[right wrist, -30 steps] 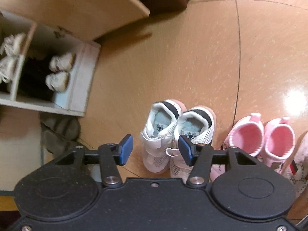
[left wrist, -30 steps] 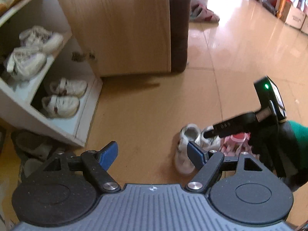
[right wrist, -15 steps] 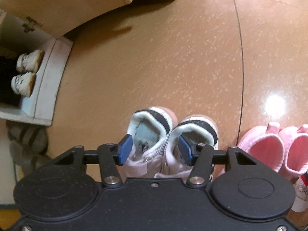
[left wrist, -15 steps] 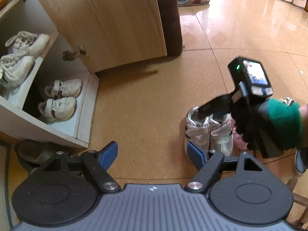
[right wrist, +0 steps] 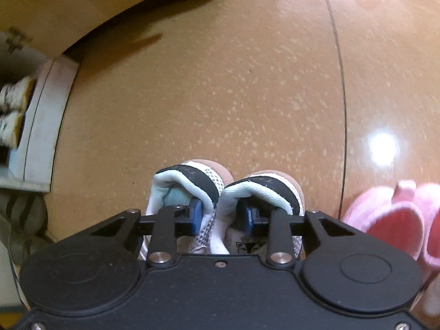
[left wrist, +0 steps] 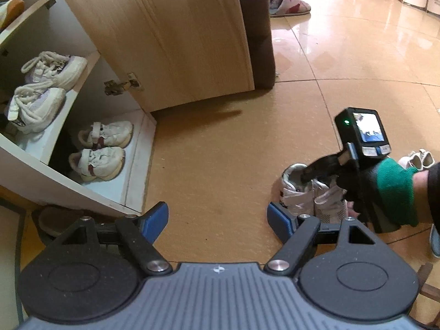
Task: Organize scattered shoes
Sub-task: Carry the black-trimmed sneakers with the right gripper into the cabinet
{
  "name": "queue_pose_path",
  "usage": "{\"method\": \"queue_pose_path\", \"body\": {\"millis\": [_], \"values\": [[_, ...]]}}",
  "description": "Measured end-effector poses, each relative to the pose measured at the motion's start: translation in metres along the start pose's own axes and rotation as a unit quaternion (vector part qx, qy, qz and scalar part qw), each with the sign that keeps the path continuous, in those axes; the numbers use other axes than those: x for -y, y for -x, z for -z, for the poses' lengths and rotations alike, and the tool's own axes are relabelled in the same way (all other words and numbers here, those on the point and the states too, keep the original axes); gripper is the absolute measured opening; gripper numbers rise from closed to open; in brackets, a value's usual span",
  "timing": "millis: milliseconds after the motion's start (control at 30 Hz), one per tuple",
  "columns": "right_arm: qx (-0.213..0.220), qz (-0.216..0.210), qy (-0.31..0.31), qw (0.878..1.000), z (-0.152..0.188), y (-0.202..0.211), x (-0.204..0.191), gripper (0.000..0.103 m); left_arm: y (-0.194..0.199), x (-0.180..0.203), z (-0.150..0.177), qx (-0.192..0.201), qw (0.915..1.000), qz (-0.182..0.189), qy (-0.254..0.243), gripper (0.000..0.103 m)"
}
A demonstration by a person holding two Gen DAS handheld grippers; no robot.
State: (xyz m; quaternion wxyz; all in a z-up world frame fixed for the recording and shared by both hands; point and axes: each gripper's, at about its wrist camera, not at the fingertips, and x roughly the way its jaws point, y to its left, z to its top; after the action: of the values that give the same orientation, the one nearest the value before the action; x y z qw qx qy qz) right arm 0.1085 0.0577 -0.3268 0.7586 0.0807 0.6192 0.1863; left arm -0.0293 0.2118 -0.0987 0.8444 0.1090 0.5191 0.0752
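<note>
The pair of white sneakers (right wrist: 225, 206) stands side by side on the speckled tan floor (right wrist: 247, 88), heels toward the right wrist camera, with padded white collars, black heel bands and open mesh sides. The right gripper (right wrist: 220, 216) has just been closing: one blue pad sits inside each shoe opening, and together they pinch the two inner collar walls, so it grasps the pair at once. The toes and most of the soles are hidden under the gripper's black body. To the right, fuzzy pink slippers (right wrist: 396, 220) are cut off by the frame edge. From the left wrist view, the left gripper (left wrist: 217, 218) hangs released above bare floor, its blue pads wide apart with nothing between them. A gloved hand (left wrist: 385, 192), black with a green cuff, holds the right tool, whose small lit screen faces up. The white cabinet (left wrist: 137, 165) has its pale wood-grain door (left wrist: 165, 41) swung open; small strapped sneakers (left wrist: 101, 148) lie on the bottom shelf and bulky laced ones (left wrist: 41, 90) above. A dark sandal (left wrist: 57, 220) beneath the cabinet is mostly hidden.
</note>
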Motion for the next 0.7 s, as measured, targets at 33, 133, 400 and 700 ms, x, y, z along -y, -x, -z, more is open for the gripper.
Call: {"method": "queue_pose_path", "body": {"millis": [33, 133, 400, 700], "values": [[0.000, -0.004, 0.001, 1.000, 0.001, 0.002, 0.000, 0.023, 0.000, -0.001, 0.000, 0.002, 1.0000, -0.003, 0.006, 0.079], [0.006, -0.019, 0.014, 1.000, 0.003, 0.014, -0.005, 0.022, 0.001, -0.006, -0.001, 0.012, 0.9994, -0.009, 0.030, 0.079], [0.082, -0.080, 0.093, 0.989, -0.019, 0.099, -0.031, 0.020, 0.030, -0.016, -0.007, 0.104, 0.9906, -0.031, 0.084, 0.079], [0.178, -0.173, 0.174, 0.953, -0.062, 0.215, -0.091, 0.020, 0.118, -0.049, -0.020, 0.272, 0.9315, -0.146, 0.192, 0.079]]}}
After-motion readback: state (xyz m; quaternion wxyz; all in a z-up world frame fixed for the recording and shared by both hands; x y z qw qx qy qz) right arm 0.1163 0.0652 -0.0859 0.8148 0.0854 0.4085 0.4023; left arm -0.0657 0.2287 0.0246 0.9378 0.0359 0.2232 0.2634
